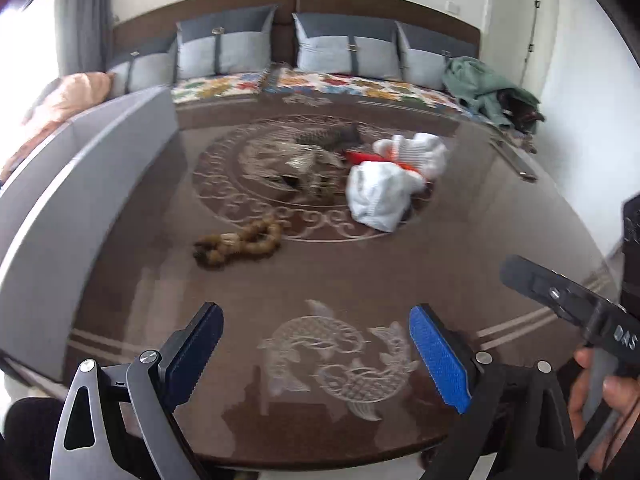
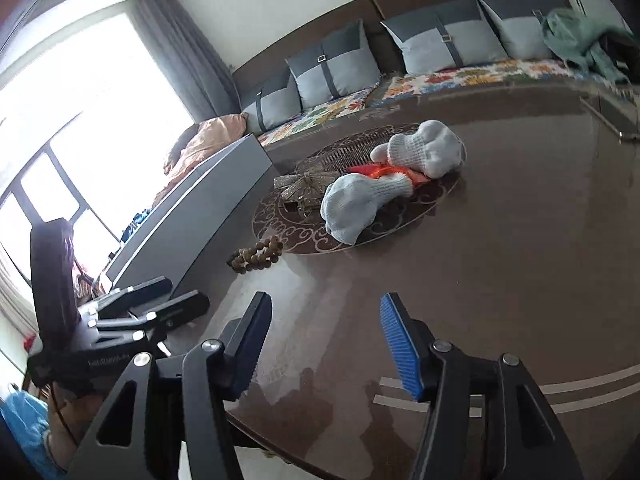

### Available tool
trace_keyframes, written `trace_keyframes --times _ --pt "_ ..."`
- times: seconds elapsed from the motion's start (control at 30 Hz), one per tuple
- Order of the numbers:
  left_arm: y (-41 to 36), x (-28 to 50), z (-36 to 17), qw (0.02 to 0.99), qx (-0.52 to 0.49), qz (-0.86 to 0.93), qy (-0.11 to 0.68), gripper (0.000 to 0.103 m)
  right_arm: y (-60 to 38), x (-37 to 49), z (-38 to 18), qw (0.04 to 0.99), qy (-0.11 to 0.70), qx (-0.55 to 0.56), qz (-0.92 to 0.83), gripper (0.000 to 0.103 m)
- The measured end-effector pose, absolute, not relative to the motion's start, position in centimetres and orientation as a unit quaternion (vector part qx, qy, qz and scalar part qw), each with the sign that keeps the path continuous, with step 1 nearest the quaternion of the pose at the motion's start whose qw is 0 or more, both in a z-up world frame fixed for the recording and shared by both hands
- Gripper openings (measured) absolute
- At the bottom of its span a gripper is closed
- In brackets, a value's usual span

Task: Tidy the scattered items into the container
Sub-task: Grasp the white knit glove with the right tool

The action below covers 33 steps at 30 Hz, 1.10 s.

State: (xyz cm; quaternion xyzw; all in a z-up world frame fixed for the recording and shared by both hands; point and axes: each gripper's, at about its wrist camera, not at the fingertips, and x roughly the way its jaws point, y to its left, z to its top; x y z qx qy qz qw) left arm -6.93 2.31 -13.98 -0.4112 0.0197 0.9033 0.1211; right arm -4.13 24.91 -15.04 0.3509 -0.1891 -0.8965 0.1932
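A string of brown wooden beads lies on the dark brown table. Behind it lie a glittery silver ornament and two white knitted gloves with orange cuffs. A long grey box stands along the table's left side. My left gripper is open and empty above the near edge. My right gripper is open and empty, to the right of the left one.
A sofa with grey cushions and a floral cover runs behind the table. A green cloth lies at its right end. A bright window is on the left.
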Motion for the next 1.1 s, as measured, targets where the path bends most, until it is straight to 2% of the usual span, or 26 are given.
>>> trace_keyframes --times 0.1,0.23,0.37,0.53,0.8,0.83,0.87,0.97,1.1 --pt "2.1 -7.6 -14.4 0.124 -0.414 0.902 0.007 0.095 24.0 -6.5 -14.4 0.196 -0.182 0.352 -0.897 0.058" --pt "-0.4 -8.7 -15.5 0.109 -0.443 0.888 -0.056 0.095 21.8 -11.6 -14.8 0.188 -0.151 0.396 -0.886 0.058" --pt "-3.0 -9.2 -15.7 0.087 -0.448 0.883 -0.108 0.095 20.9 -16.7 -16.2 0.162 -0.186 0.432 -0.867 0.058" --pt "-4.1 -9.5 -16.7 0.078 -0.462 0.873 -0.135 0.095 19.8 -20.2 -17.2 0.125 -0.199 0.451 -0.861 0.058" --pt "-2.9 -9.8 -17.6 0.097 -0.481 0.863 -0.120 0.095 18.4 -21.4 -18.3 0.076 -0.098 0.483 -0.867 0.055" --pt "-2.7 -9.8 -17.7 0.099 -0.483 0.862 -0.118 0.095 18.6 -21.2 -18.4 0.076 -0.088 0.481 -0.869 0.048" --pt "-2.6 -9.8 -17.8 0.101 -0.486 0.860 -0.116 0.095 18.8 -20.9 -18.3 0.078 -0.085 0.478 -0.870 0.036" --pt "-2.3 -9.8 -18.1 0.106 -0.493 0.856 -0.113 0.095 20.0 -20.3 -18.0 0.080 -0.088 0.466 -0.877 0.025" --pt "-2.2 -9.8 -18.2 0.111 -0.496 0.854 -0.111 0.095 21.6 -18.5 -17.4 0.104 -0.096 0.457 -0.878 0.016"
